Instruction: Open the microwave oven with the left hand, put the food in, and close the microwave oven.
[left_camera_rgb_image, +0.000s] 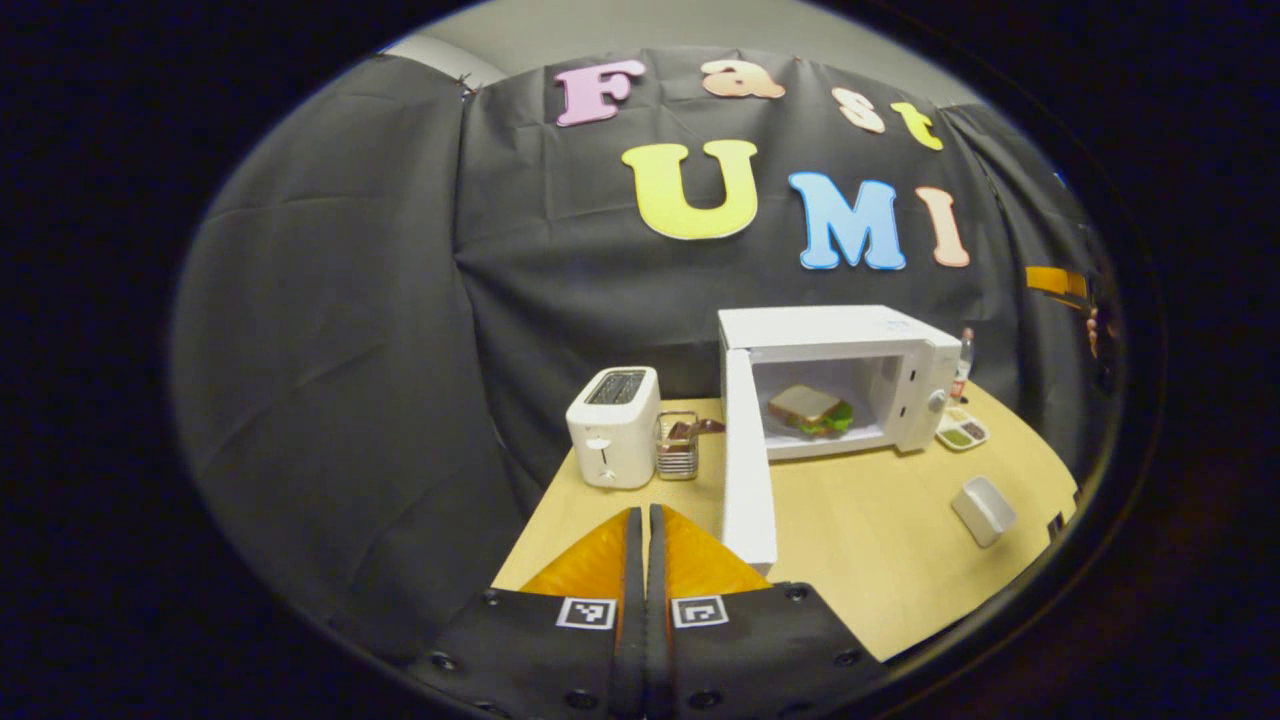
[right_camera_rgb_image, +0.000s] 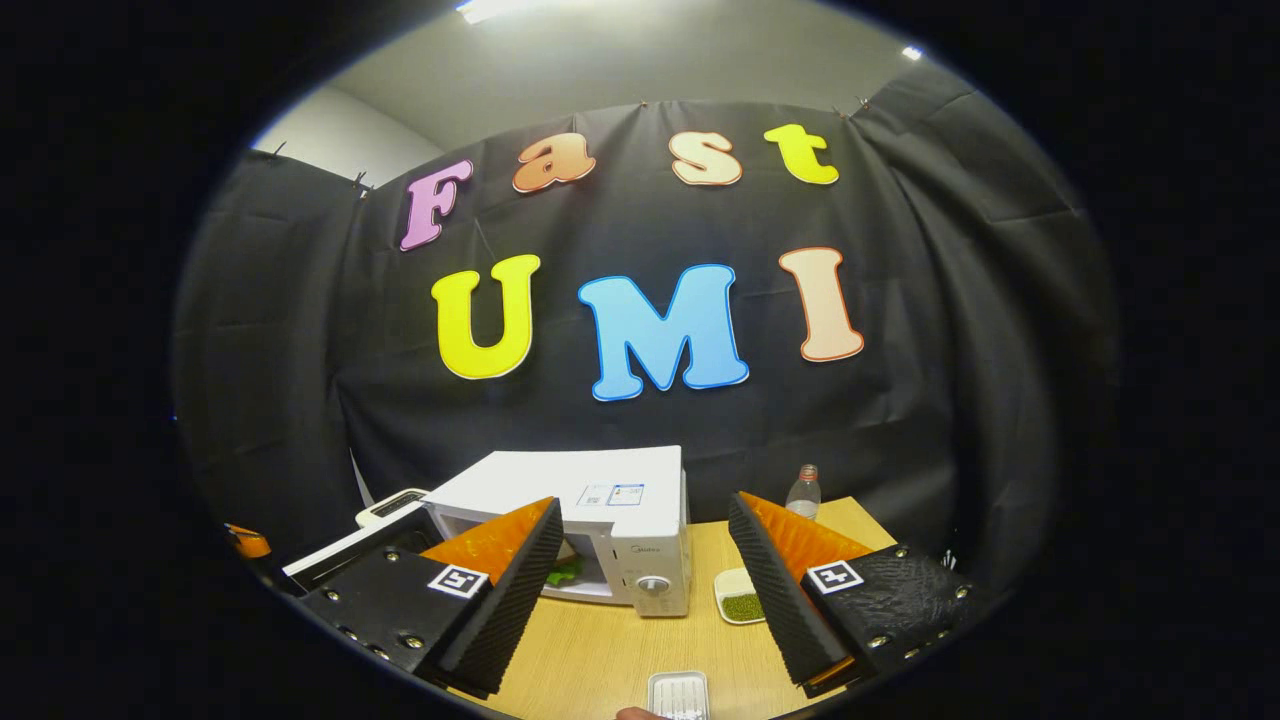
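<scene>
The white microwave stands at the back of the wooden table with its door swung wide open toward me. A sandwich with green lettuce lies inside the cavity. My left gripper is shut with nothing between its fingers, low over the table's near left edge, just left of the open door's free edge. In the right gripper view the microwave is seen from above and to its right, and my right gripper hangs open and holds nothing, well back from it.
A white toaster and a small wire rack stand left of the microwave. A divided dish with green contents and a clear bottle sit to its right. A small white container lies on the table's right side.
</scene>
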